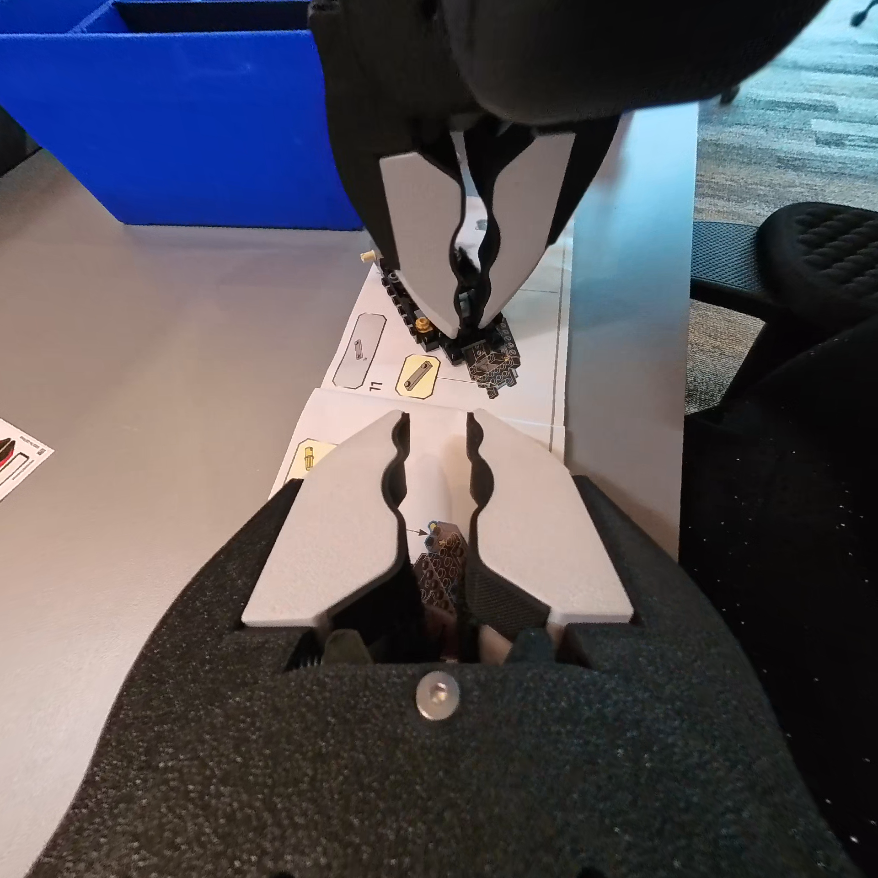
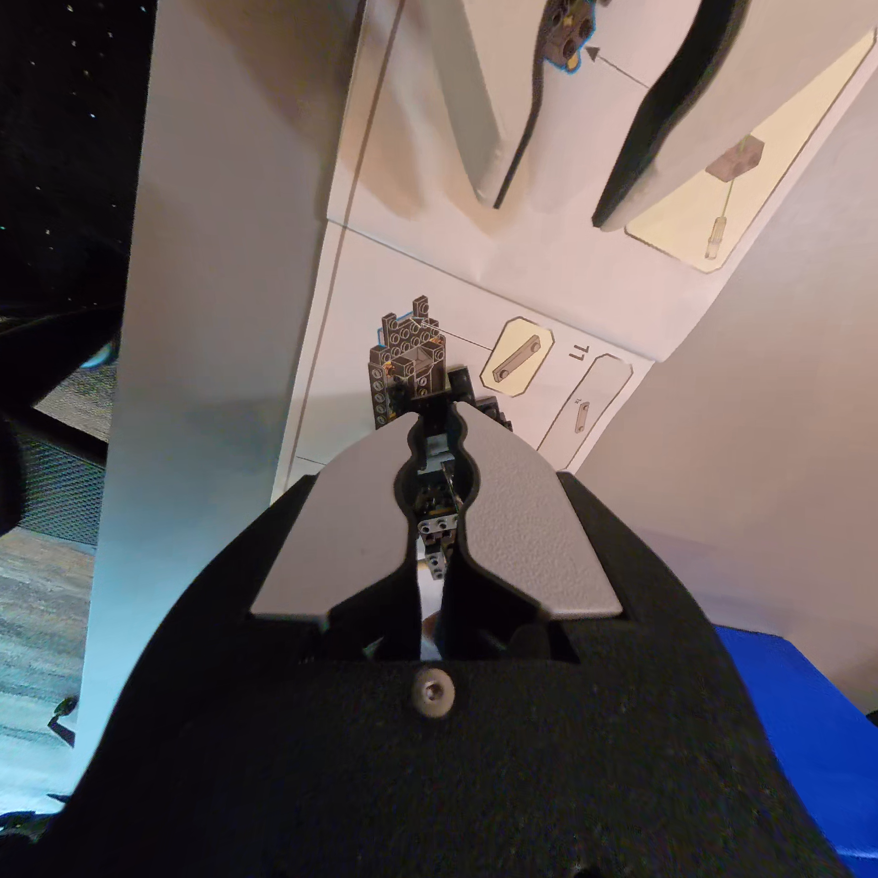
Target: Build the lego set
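Note:
A black lego assembly (image 1: 496, 339) lies on the open instruction booklet (image 1: 522, 380) near the table's right edge. A tan pin (image 1: 367, 257) sticks out at its far end and a gold stud (image 1: 422, 324) sits on top. My right gripper (image 1: 468, 327) comes down from above, shut on a small black lego piece (image 1: 470, 306), tips on the assembly. In the right wrist view the right gripper (image 2: 437, 411) pinches that black piece (image 2: 434, 420), with the assembly (image 2: 458, 375) just beyond. My left gripper (image 1: 436, 418) is open and empty over the booklet, just short of the assembly; it shows again (image 2: 546, 204) in the right wrist view.
A blue bin (image 1: 190, 119) stands at the back left and shows again (image 2: 784, 712) in the right wrist view. A sticker sheet (image 1: 19, 456) lies at the left on the grey table (image 1: 166, 356). The table edge (image 1: 684, 332) runs along the right, with a black chair (image 1: 807, 285) beyond. My hands' fingertips stand some 8 centimeters from each other.

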`<state>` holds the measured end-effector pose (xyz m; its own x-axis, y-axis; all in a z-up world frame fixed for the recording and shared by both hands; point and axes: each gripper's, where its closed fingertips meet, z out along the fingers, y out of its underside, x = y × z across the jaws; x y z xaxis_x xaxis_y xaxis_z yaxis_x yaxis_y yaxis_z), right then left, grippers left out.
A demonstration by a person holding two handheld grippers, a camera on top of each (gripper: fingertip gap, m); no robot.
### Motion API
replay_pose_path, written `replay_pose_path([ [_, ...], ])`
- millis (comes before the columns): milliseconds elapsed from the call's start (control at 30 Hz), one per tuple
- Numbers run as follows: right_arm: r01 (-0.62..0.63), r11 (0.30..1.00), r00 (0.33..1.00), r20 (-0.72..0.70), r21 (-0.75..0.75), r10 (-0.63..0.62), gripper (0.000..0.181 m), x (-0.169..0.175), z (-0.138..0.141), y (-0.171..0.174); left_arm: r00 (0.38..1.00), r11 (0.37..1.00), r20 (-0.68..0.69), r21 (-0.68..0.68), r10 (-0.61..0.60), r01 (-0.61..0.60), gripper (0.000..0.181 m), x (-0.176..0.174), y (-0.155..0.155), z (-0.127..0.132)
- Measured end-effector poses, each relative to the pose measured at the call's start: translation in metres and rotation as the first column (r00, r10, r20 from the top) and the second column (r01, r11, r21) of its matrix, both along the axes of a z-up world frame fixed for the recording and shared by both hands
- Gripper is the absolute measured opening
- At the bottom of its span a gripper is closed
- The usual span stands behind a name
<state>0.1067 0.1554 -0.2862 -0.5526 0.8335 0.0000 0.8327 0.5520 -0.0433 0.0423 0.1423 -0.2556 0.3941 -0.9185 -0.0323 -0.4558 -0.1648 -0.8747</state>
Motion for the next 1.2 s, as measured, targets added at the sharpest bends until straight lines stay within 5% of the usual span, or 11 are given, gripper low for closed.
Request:
replay_pose_path([
  [167,0.040,0.998,0.997,-0.059,-0.038,-0.042,0.010,0.001,0.002,0.001,1.000,1.000,0.005,0.021,-0.001,0.001,0.022,0.001,-0.002,0.003],
  [367,0.148,0.976,0.958,-0.221,-0.161,-0.182,0.061,0.008,0.042,0.002,1.000,0.999,-0.024,0.031,-0.014,0.015,0.024,0.004,-0.004,-0.001],
  [500,0.163,0.971,0.962,-0.189,-0.174,-0.196,0.080,0.026,0.031,0.010,0.998,0.999,-0.049,0.022,-0.034,0.035,0.025,0.007,-0.006,-0.006],
  [800,0.084,0.993,0.987,-0.132,-0.078,-0.094,0.084,0.019,-0.009,0.014,0.996,0.997,-0.060,0.022,-0.072,0.074,0.028,0.007,-0.010,-0.008],
  [900,0.138,0.983,0.978,-0.140,-0.116,-0.154,0.063,0.022,-0.007,0.011,0.993,0.995,-0.075,0.037,-0.088,0.091,0.028,0.008,-0.012,-0.010],
  [1200,0.413,0.898,0.873,-0.213,-0.155,-0.438,0.063,0.081,0.004,-0.008,0.979,0.987,-0.150,0.056,-0.140,0.150,0.030,0.010,-0.021,-0.019],
])
